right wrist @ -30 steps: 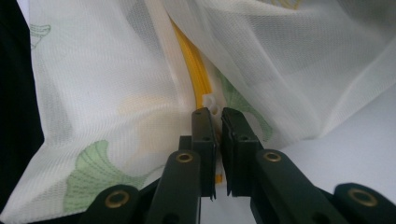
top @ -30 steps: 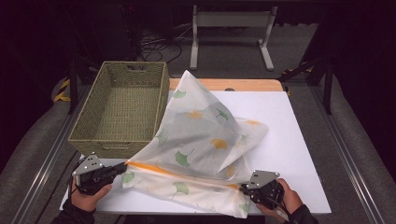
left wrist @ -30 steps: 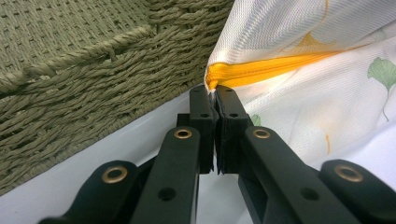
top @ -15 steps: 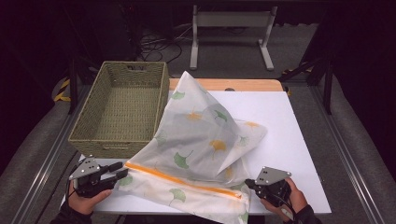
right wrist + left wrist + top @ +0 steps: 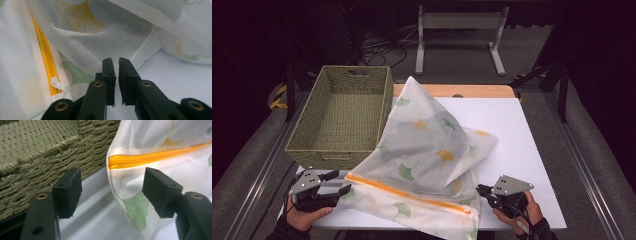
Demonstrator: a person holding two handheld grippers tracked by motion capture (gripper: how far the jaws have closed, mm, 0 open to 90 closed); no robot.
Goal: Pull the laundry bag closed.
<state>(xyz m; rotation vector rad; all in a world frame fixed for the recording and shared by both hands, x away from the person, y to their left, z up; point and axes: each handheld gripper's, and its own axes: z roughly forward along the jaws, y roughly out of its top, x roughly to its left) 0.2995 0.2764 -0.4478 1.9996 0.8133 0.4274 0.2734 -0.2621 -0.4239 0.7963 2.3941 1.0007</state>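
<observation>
The step in hand is judged to be the release of a mesh bag [image 5: 427,150] after it has been laid out on the bench [image 5: 522,130]. For a clean release, each gripper is best opened fully before it is drawn back, and drawn back level along the bench, so that no mesh is snagged on a jaw and the zip edge is left flat.

At the left, a wicker basket [image 5: 343,117] is seen standing on the bench, its near wall just behind the left gripper [image 5: 343,184]. The jaws of this gripper have just been opening and now stand wide apart. In the left gripper view the bag's corner, with the end of the orange zip [image 5: 150,157], is seen hanging between the jaws, close to the right-hand jaw and apart from the other; no grip is made on it.

In the middle, the bag is spread from the basket's right wall, against which it leans, down to the near edge of the bench, with the zip running along its front edge.

At the right, the right gripper [image 5: 482,191] is held just beside the bag's near right corner. Its jaws have just been parting and show a narrow slit, with nothing in it. In the right gripper view the mesh is seen just ahead of the tips, and the zip pull [image 5: 60,85] is seen to their left.
</observation>
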